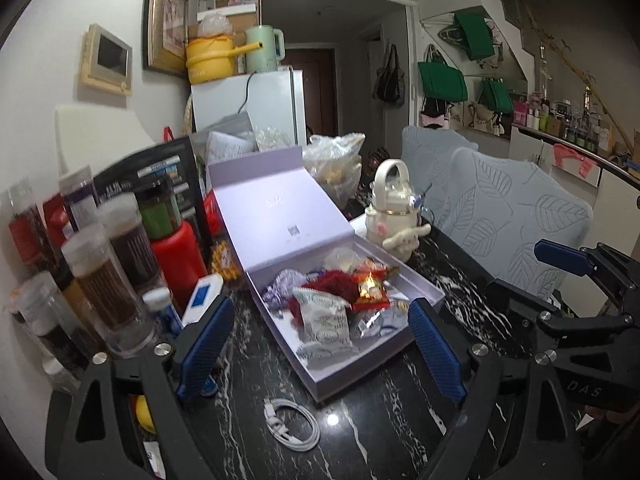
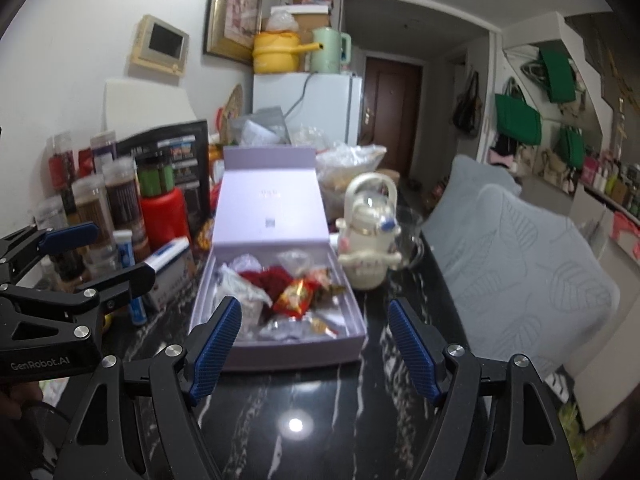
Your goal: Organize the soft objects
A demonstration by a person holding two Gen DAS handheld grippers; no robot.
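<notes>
My left gripper (image 1: 320, 344) hangs with its jaws spread wide and nothing between them, above the black marble table (image 1: 380, 420); my right gripper (image 2: 312, 344) is likewise parted and empty, just to its right. Nearest me on the table lies a coiled white cable (image 1: 292, 424), in front of the near corner of the lilac box (image 1: 360, 364). That box lies open, its lid (image 1: 272, 216) tilted back on the far side, and the soft things are heaped inside: a silver-white packet (image 1: 324, 320) at the near end, a red fluffy piece (image 1: 332, 288) behind it, a shiny red-and-gold pouch (image 1: 370, 290) to the right, a pale purple wrapped bundle (image 1: 282, 288) to the left and clear wrappers along the far wall. Left of the box stand tall clear jars (image 1: 104, 276) holding brown contents, a red bottle (image 1: 180, 260) and a green-labelled jar (image 1: 158, 212). Right of the lid sits a cream kettle-shaped bottle (image 1: 392, 208) with a plush figure. Beyond the lid a clear plastic bag (image 1: 336, 164) holds yellowish pieces I cannot make out, and farther back is a white fridge (image 1: 260, 100).
</notes>
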